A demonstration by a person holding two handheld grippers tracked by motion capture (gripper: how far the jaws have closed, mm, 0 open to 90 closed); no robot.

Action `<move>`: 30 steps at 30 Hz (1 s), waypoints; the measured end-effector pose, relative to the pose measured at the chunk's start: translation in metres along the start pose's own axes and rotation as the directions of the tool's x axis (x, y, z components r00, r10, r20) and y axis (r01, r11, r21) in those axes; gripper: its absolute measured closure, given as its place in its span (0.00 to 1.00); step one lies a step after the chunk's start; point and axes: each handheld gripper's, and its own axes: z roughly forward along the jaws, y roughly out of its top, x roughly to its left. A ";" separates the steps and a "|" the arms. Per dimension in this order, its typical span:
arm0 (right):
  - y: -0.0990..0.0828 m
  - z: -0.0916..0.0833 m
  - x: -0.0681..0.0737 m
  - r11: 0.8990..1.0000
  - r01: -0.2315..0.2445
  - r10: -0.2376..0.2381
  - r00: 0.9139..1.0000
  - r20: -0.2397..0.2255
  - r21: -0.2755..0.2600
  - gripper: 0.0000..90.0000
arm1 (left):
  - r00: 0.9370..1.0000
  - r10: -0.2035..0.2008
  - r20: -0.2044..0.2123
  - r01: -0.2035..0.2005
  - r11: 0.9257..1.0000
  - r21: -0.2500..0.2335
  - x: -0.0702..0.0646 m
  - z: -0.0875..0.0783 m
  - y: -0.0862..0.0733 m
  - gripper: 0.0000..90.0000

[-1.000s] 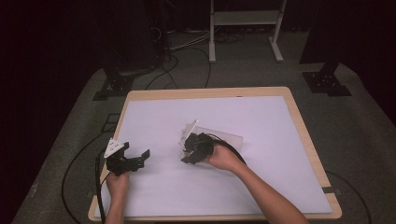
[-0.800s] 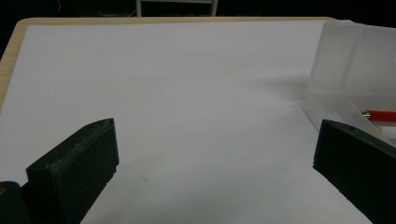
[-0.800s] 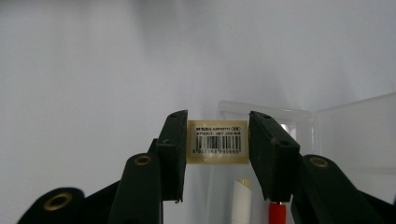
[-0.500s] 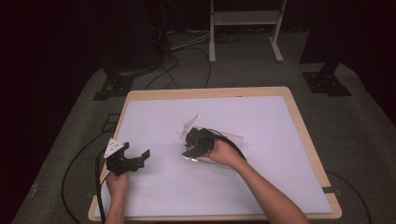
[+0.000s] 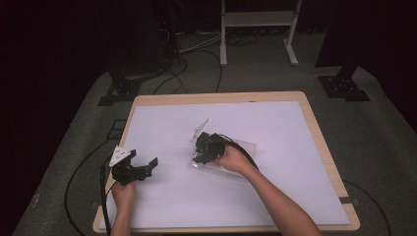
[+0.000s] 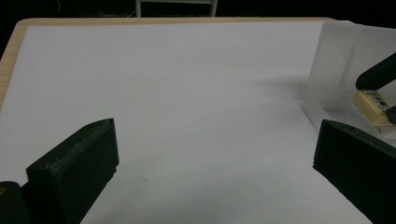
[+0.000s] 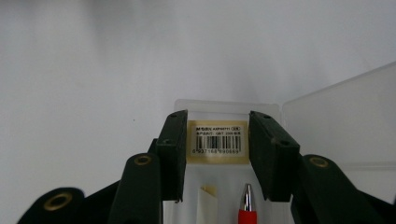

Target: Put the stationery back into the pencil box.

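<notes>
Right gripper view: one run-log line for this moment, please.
right claw: shut on tan labelled block | clear case: lid open | left claw: open, apart

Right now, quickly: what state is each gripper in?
Left gripper: open, nothing between its fingers.
Right gripper: closed on a beige barcoded item in the clear plastic case.

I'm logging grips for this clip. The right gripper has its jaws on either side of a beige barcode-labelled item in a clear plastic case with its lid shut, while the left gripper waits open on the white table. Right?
Not quite: the clear plastic case has its lid raised, not shut, as the right gripper view shows. The right gripper does flank the beige barcode-labelled item, and the left gripper waits open on the white table.
</notes>
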 end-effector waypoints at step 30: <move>-0.001 0.020 -0.011 0.998 -0.045 0.046 0.999 -0.024 0.032 0.64 | 1.000 -0.003 0.002 0.003 1.000 0.001 0.000 0.000 0.000 0.00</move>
